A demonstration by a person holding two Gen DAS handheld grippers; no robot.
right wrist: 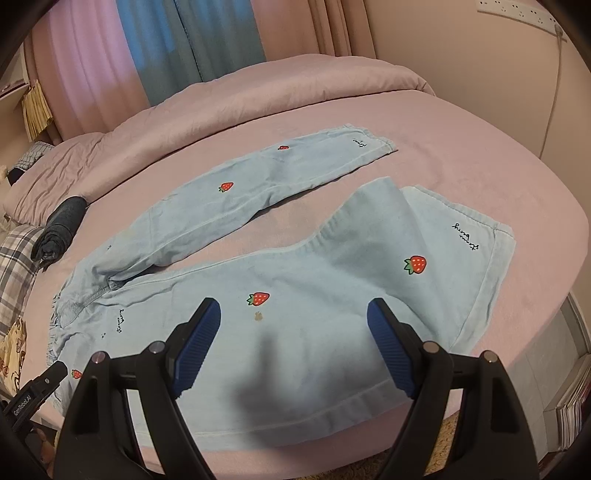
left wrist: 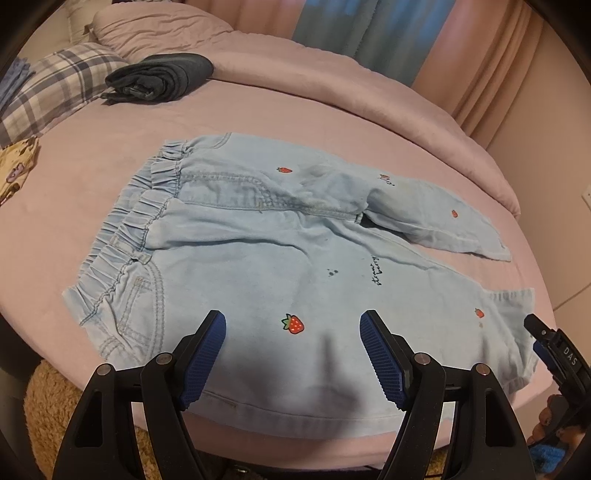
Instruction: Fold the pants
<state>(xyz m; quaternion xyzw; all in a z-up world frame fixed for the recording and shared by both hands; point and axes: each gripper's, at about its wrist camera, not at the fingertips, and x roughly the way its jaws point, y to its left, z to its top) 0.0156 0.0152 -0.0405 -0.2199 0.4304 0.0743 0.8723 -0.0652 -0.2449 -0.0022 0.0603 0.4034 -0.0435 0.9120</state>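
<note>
Light blue pants (left wrist: 258, 258) with red strawberry prints lie spread flat on the pink bed, elastic waistband (left wrist: 122, 236) to the left, both legs running right. In the right wrist view the pants (right wrist: 295, 258) show two separate legs, the near leg's cuff (right wrist: 480, 251) partly turned over. My left gripper (left wrist: 293, 325) is open and empty, hovering over the near hip area by the near edge. My right gripper (right wrist: 293, 314) is open and empty over the near leg. The right gripper's tip shows in the left wrist view (left wrist: 543, 332).
A folded dark garment (left wrist: 162, 75) lies at the back left of the bed (left wrist: 332, 110), beside a plaid pillow (left wrist: 55, 85) and a pink pillow (left wrist: 155, 26). A patterned cloth (left wrist: 16, 166) lies at the left edge. Curtains (right wrist: 166, 48) hang behind. A brown rug (left wrist: 51, 402) is below.
</note>
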